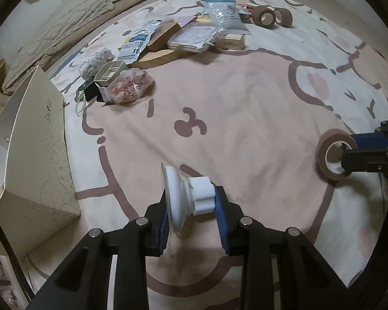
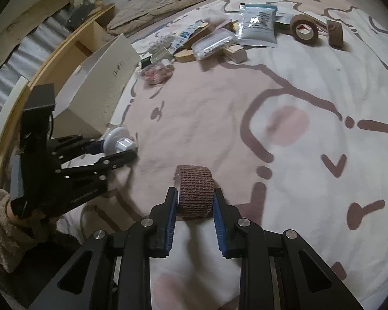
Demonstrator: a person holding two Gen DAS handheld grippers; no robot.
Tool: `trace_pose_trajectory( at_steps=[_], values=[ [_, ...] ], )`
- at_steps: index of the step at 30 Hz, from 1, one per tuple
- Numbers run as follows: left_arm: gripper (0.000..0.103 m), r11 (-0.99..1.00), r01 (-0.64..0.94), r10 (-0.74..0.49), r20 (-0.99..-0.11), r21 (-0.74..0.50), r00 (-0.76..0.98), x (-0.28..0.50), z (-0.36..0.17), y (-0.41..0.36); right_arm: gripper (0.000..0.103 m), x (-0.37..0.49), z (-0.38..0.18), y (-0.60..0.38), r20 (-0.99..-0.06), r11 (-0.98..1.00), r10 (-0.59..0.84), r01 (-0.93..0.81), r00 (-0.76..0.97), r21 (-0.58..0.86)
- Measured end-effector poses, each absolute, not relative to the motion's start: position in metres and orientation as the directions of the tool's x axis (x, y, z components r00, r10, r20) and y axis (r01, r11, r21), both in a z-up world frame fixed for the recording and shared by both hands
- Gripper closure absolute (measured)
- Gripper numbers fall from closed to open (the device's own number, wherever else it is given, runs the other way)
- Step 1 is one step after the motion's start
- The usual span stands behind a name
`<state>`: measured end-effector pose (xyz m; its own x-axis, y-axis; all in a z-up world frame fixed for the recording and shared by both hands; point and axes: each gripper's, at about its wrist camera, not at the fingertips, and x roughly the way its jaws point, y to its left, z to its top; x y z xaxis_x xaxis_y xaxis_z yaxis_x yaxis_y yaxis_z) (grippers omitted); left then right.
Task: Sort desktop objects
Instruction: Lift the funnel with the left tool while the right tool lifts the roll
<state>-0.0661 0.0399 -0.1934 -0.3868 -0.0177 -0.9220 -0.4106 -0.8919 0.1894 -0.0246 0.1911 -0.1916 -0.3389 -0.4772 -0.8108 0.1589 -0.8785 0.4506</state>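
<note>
White suction cup: a white plastic suction cup with a lobed knob [image 1: 191,197] sits clamped between the blue ribbed pads of the left gripper [image 1: 192,206], held above the blanket; the disc faces one pad, the knob the other.
Brown bandage roll: a brown woven, crinkled bandage roll [image 2: 195,191] is gripped across its two flat ends by the right gripper [image 2: 195,201], above the blanket.
Left jaws: closed onto the suction cup, as narrow as the cup allows.
Right jaws: closed onto the bandage roll, both pads pressing on it.
Surface: a cream and pink blanket with brown cartoon outlines [image 1: 245,103] spread over a bed.
White box: an open white cardboard box with faint lettering [image 1: 36,155] stands at the blanket's edge, near the left gripper.
Pile at the far side: a clear bag of pink pieces [image 1: 129,86], a pale wooden board [image 1: 157,56] with clear pouches on it, and a silver-blue foil pouch [image 2: 257,25].
Other rolls: two more brown rolls [image 2: 304,29], one beside the other, lie just beyond the pile.
Person: a fuzzy beige sleeve [image 2: 0,230] shows behind the left gripper.
</note>
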Motion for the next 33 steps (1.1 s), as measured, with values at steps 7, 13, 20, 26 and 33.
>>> trace_pose_trajectory(
  at_steps=[7, 13, 20, 26, 33],
  values=[
    [0.072, -0.887, -0.417, -0.025, -0.921, 0.200, -0.389, -0.062, -0.195, 0.041, 0.072, -0.022, -0.196, 0.192, -0.849, -0.914, -0.406, 0.141, -0.338, 0.381],
    [0.072, -0.874, -0.435, -0.028, -0.917, 0.216, -0.399, -0.059, -0.199, 0.041, 0.058, -0.017, -0.192, 0.187, -0.859, -0.933, -0.357, 0.175, -0.366, 0.313],
    [0.072, -0.881, -0.430, -0.010, -0.916, 0.198, -0.401, -0.059, -0.199, 0.038, 0.031, -0.004, -0.173, 0.177, -0.825, -0.940, -0.324, 0.252, -0.463, 0.228],
    [0.072, -0.886, -0.423, -0.005, -0.916, 0.190, -0.402, -0.059, -0.198, 0.038, 0.031, -0.002, -0.169, 0.167, -0.819, -0.937, -0.298, 0.315, -0.491, 0.152],
    [0.072, -0.882, -0.424, -0.018, -0.912, 0.207, -0.409, -0.058, -0.200, 0.040, 0.032, -0.011, -0.178, 0.151, -0.817, -0.932, -0.256, 0.356, -0.517, 0.067]
  ],
)
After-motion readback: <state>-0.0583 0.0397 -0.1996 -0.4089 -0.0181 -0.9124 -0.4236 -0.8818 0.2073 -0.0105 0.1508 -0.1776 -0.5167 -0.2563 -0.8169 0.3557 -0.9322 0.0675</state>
